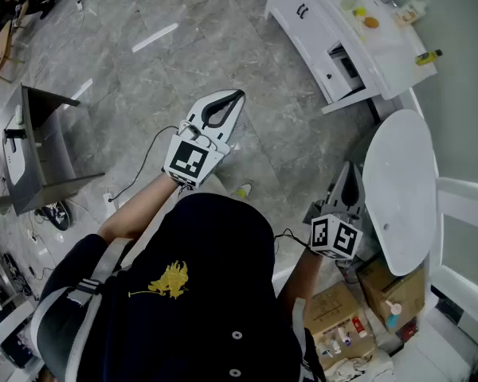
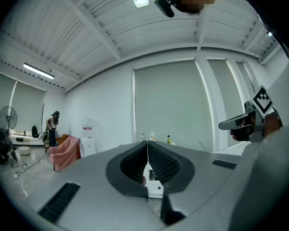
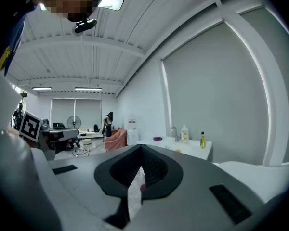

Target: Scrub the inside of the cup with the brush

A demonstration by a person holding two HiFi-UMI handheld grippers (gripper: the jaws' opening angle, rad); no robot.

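Left gripper: the grey and white left gripper (image 1: 237,96) with a black-and-white marker cube is just above the middle of the head view. Its nose points to about 1 o'clock, over the floor.
Left jaws: pressed tight together with nothing between them. The black ribbed pads (image 2: 161,162) meet in one thin line.
Right gripper: the dark grey right gripper (image 1: 348,173) with its own marker cube is at about 4 o'clock in the head view. Its nose points to 12 o'clock.
Right jaws: closed all the way and holding nothing. The tips of the black bumpy pads (image 3: 154,165) touch.
Task things: I cannot tell where the cup or the brush is (no view shows them clearly).
Table: a round white table (image 1: 402,173) is at 3 o'clock, just beside the right gripper.
Counter: a long white counter with drawers (image 1: 319,34) is at 1 o'clock. A small yellow bottle (image 1: 429,56) lies near its end.
Floor: grey stone floor (image 1: 143,78).
Boxes: brown cardboard boxes (image 1: 334,309) sit at 5 o'clock.
Person: a dark top with a yellow print (image 1: 171,279) fills the bottom.
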